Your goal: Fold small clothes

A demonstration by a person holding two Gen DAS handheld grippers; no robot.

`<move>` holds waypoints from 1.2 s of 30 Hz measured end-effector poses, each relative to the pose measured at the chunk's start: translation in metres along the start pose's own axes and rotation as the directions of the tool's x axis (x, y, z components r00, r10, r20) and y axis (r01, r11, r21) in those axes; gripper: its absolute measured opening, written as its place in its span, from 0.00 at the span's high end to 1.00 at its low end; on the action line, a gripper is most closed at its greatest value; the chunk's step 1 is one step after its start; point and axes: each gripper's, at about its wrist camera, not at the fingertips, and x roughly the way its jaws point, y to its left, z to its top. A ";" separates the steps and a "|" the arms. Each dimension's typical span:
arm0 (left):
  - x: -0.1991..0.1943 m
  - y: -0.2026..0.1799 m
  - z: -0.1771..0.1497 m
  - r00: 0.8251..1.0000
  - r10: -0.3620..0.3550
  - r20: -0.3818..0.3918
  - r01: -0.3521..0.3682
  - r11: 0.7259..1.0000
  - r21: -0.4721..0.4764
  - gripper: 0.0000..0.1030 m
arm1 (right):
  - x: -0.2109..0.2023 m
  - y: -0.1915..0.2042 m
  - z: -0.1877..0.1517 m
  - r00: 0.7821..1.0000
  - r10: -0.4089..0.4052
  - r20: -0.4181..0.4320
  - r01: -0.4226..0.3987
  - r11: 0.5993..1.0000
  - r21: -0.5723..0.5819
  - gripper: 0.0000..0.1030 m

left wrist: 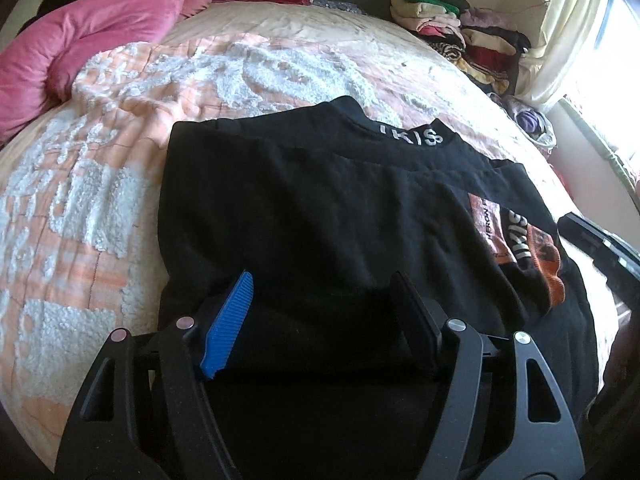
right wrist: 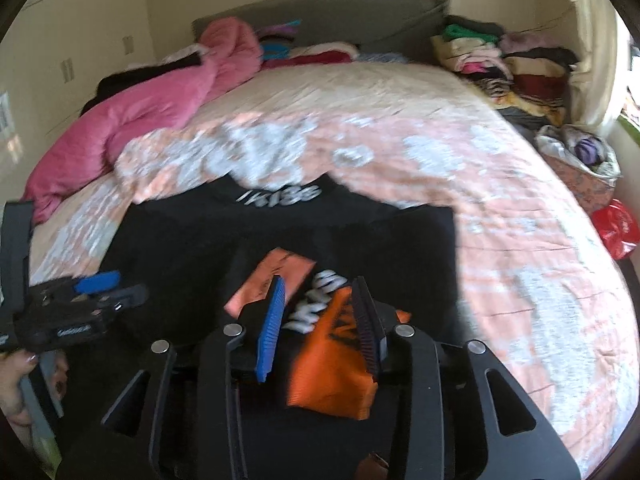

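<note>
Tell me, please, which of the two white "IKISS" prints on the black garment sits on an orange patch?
The print between the right gripper's fingers; the other "IKISS" lies on the plain black collar.

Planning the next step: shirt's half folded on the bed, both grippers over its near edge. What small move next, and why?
Probably close the left gripper on the near hem of the black shirt. Its fingers straddle the dark cloth but look apart from it, while the right gripper stands open over the orange print, so nothing seems held for the next fold.
</note>
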 end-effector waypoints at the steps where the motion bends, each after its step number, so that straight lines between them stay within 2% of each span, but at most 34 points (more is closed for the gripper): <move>1: -0.001 0.001 -0.001 1.000 -0.002 0.001 0.002 1.000 0.001 0.39 | 0.002 0.005 -0.001 1.000 0.013 -0.010 -0.013 1.000 -0.009 0.67; 4: -0.001 0.002 -0.001 1.000 -0.010 0.000 0.010 1.000 0.000 0.39 | 0.012 0.020 -0.007 0.997 0.065 -0.050 -0.067 0.997 -0.038 0.67; 6: -0.001 0.002 -0.002 1.000 -0.014 0.000 0.014 1.000 -0.002 0.39 | 0.017 0.026 -0.009 0.994 0.076 -0.078 -0.080 0.996 -0.050 0.62; 8: -0.001 0.002 -0.002 1.000 -0.016 0.001 0.016 1.000 -0.002 0.39 | 0.026 0.026 -0.015 0.992 0.047 -0.120 -0.054 0.997 -0.059 0.57; 10: -0.002 0.003 -0.003 1.000 -0.020 0.001 0.020 1.000 -0.004 0.39 | 0.035 0.021 -0.020 0.986 -0.005 -0.168 -0.006 0.998 -0.062 0.57; 11: -0.002 0.003 -0.003 1.000 -0.021 0.001 0.021 1.000 -0.005 0.39 | 0.038 0.016 -0.023 0.984 -0.005 -0.180 -0.004 0.999 -0.050 0.57; 13: -0.002 0.003 -0.003 1.000 -0.021 0.001 0.021 1.000 -0.003 0.39 | 0.038 0.010 -0.024 0.984 0.023 -0.178 -0.026 1.000 -0.014 0.57; 19: -0.003 0.003 -0.004 1.000 -0.023 0.004 0.023 1.000 -0.006 0.39 | 0.030 0.012 -0.028 0.989 0.017 -0.145 -0.019 1.000 -0.014 0.54; 22: -0.003 0.002 -0.004 1.000 -0.020 0.004 0.020 1.000 -0.004 0.39 | 0.021 0.009 -0.030 0.993 0.027 -0.113 -0.026 1.000 0.009 0.38; 23: -0.004 0.002 -0.004 1.000 -0.020 0.005 0.020 1.000 -0.003 0.39 | 0.017 0.006 -0.031 0.995 0.021 -0.102 -0.019 1.000 0.020 0.29; 24: -0.004 0.002 -0.005 1.000 -0.020 0.005 0.020 1.000 -0.004 0.39 | 0.015 0.004 -0.031 0.996 0.019 -0.092 -0.017 0.999 0.030 0.26; 26: -0.004 0.002 -0.004 1.000 -0.020 0.005 0.020 1.000 -0.003 0.39 | 0.009 0.000 -0.033 0.997 0.024 -0.074 -0.020 0.998 0.057 0.24; 30: -0.004 0.002 -0.005 1.000 -0.016 0.007 0.016 1.000 -0.001 0.38 | 0.002 -0.004 -0.035 0.998 0.011 -0.056 -0.007 0.997 0.077 0.14; 36: -0.014 0.001 -0.005 0.999 -0.018 0.028 0.017 1.000 0.004 0.29 | -0.007 -0.007 -0.036 1.000 -0.013 -0.027 0.015 0.995 0.097 0.06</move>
